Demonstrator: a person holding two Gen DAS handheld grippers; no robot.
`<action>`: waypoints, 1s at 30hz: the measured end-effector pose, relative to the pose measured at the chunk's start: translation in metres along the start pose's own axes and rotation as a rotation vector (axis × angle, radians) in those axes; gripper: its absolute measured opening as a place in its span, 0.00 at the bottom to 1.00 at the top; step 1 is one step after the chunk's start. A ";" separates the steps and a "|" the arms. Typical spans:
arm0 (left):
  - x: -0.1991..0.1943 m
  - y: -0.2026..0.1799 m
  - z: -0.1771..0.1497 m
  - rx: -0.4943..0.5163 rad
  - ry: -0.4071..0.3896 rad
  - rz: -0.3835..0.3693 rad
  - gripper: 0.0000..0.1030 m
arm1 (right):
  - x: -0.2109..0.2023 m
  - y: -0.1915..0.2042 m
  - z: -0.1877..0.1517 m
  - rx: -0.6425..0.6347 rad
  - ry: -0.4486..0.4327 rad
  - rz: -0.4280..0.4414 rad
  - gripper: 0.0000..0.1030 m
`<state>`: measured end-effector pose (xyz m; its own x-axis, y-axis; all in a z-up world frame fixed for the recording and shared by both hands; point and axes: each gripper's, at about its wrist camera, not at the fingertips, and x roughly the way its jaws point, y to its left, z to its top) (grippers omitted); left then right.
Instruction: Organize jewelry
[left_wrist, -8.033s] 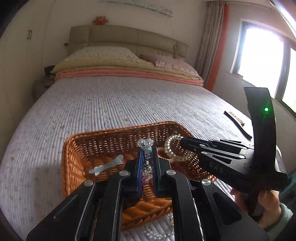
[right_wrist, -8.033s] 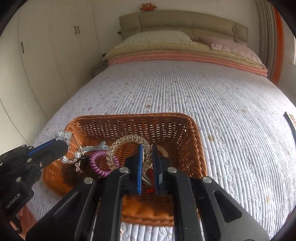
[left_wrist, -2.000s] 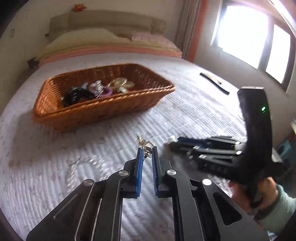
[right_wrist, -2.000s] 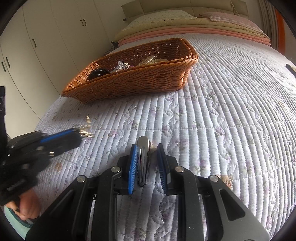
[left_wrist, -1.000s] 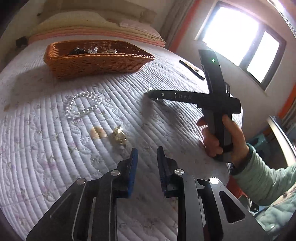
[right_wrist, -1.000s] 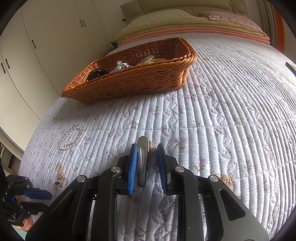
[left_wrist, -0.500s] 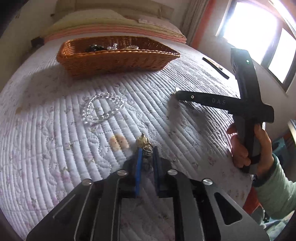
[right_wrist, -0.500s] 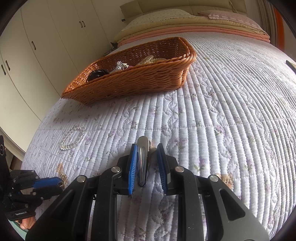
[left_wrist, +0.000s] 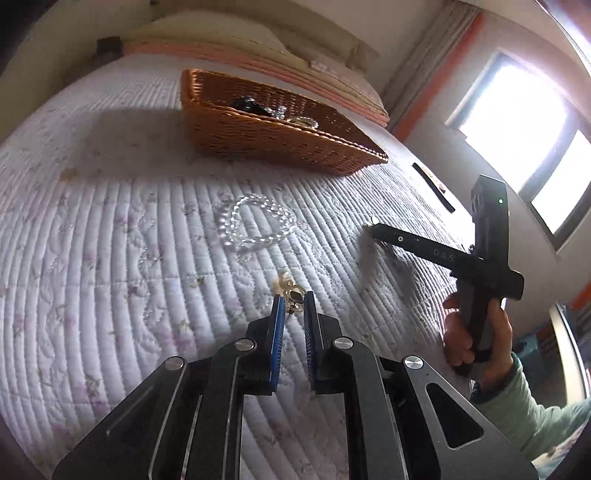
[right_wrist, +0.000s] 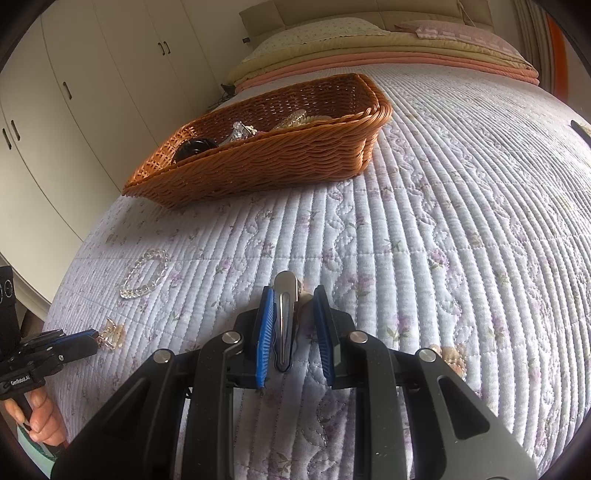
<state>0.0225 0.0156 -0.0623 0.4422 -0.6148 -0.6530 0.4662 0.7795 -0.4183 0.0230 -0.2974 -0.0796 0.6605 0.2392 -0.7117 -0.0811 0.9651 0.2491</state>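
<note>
A small gold earring (left_wrist: 290, 291) lies on the quilted bedspread, and my left gripper (left_wrist: 292, 301) is shut on it at its fingertips. It also shows in the right wrist view (right_wrist: 107, 334). A silver hair clip (right_wrist: 285, 317) lies between the blue pads of my right gripper (right_wrist: 293, 295), with a gap to the right pad. A clear bead bracelet (left_wrist: 258, 225) lies on the bed between the grippers and the wicker basket (left_wrist: 266, 138). The basket (right_wrist: 280, 155) holds several pieces of jewelry.
A dark flat strip (left_wrist: 432, 186) lies near the bed's right edge. Pillows and folded blankets (right_wrist: 388, 48) are at the head of the bed. White wardrobe doors (right_wrist: 55, 110) stand left of the bed, a window (left_wrist: 524, 140) to the right.
My left gripper has tilted and swung, staying closed around the gold earring on the bedspread. My right gripper has not moved and the hair clip stays between its pads.
</note>
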 end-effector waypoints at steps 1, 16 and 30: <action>-0.001 0.000 -0.001 0.002 -0.001 0.013 0.09 | 0.000 0.000 0.000 0.000 0.000 0.000 0.19; -0.014 0.004 -0.004 -0.014 -0.013 0.045 0.09 | 0.001 0.001 0.000 -0.001 -0.001 -0.005 0.19; 0.001 -0.017 0.009 0.068 -0.049 0.143 0.13 | 0.001 0.001 -0.001 0.005 -0.001 -0.002 0.20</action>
<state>0.0219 0.0009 -0.0506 0.5440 -0.5049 -0.6702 0.4459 0.8506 -0.2788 0.0232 -0.2965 -0.0807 0.6613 0.2370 -0.7117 -0.0757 0.9650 0.2510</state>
